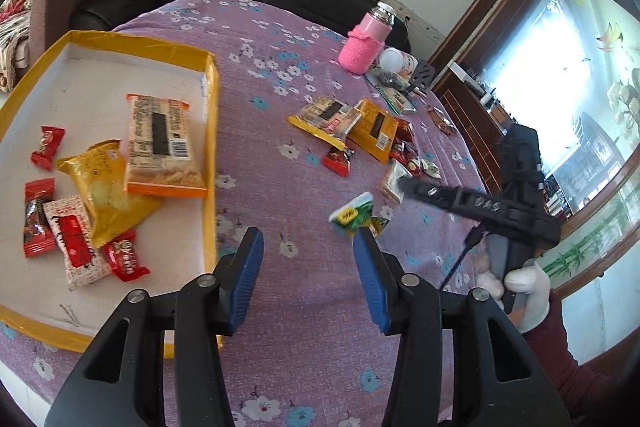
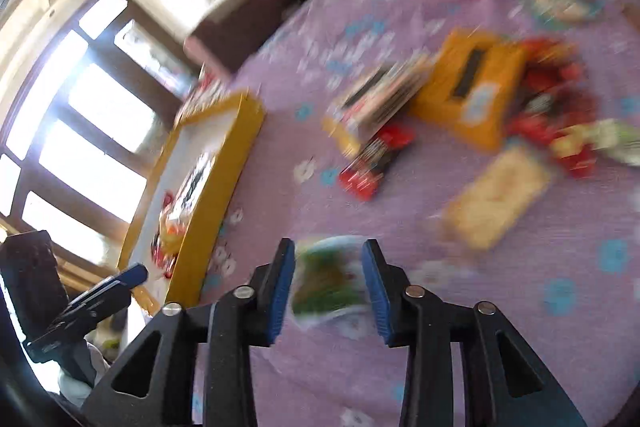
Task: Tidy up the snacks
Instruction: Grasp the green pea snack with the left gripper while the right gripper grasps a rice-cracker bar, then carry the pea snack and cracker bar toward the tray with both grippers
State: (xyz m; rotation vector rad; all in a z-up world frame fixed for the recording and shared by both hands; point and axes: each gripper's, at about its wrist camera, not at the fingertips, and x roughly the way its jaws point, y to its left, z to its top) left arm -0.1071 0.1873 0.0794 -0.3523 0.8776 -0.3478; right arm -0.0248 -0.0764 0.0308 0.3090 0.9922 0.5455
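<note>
While six or so snacks already lie in the yellow tray [image 1: 212, 131] | right gripper [image 2: 328, 283] clamps a green packet [image 2: 326, 287] | left gripper [image 1: 308, 259] wide, empty | loose pile [image 1: 360, 131] at 1 o'clock remains.

The table [image 1: 280, 75], under a purple flowered cloth, carried a yellow-rimmed tray [image 1: 210, 131] at its left edge, loose snacks [image 1: 360, 131] mid-table, and a pink bottle [image 1: 366, 41] at its far edge.
</note>
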